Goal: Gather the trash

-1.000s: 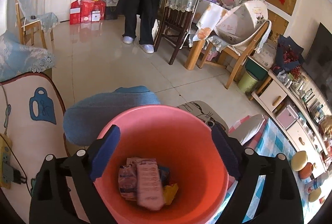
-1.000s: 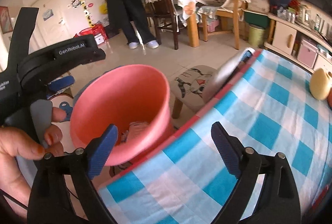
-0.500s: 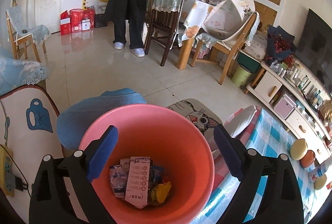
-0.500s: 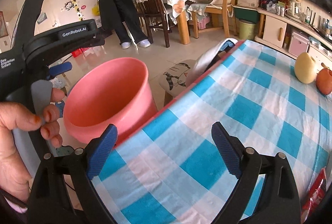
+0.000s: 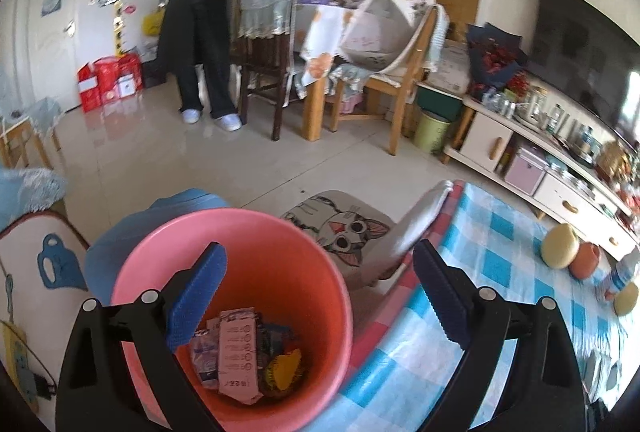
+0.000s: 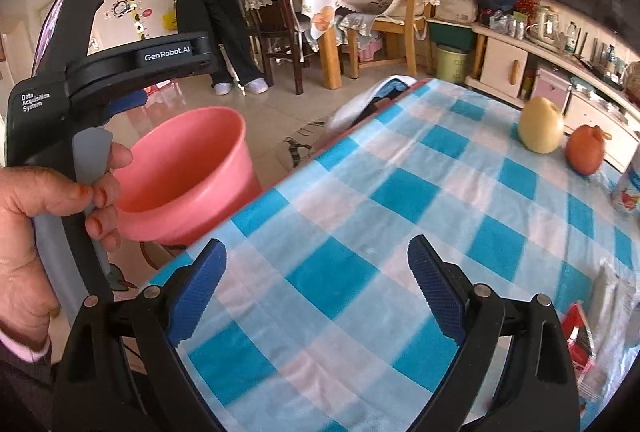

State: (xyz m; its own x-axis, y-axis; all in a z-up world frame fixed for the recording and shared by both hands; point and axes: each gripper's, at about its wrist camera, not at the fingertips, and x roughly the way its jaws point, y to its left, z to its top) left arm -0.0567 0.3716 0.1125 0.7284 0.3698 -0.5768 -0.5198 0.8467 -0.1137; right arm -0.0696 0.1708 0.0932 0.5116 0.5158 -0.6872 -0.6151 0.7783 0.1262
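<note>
Left gripper [image 5: 320, 296] is held, angled down, over the pink bucket [image 5: 240, 232] at lower left, jaws spread wide after just opening, empty. Right gripper [image 6: 316, 292] is held over the checked tablecloth [image 6: 400, 200], jaws apart, empty.

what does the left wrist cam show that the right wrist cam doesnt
Only the left wrist view looks down into the pink bucket and shows the wrappers lying at its bottom, plus the cat-face stool.

Only the right wrist view shows the hand holding the left gripper's handle, and a red packet at the table's right edge.

Both show the bucket, the blue checked tablecloth, the yellow pear and a standing person. The left gripper and right gripper are both open and empty.
</note>
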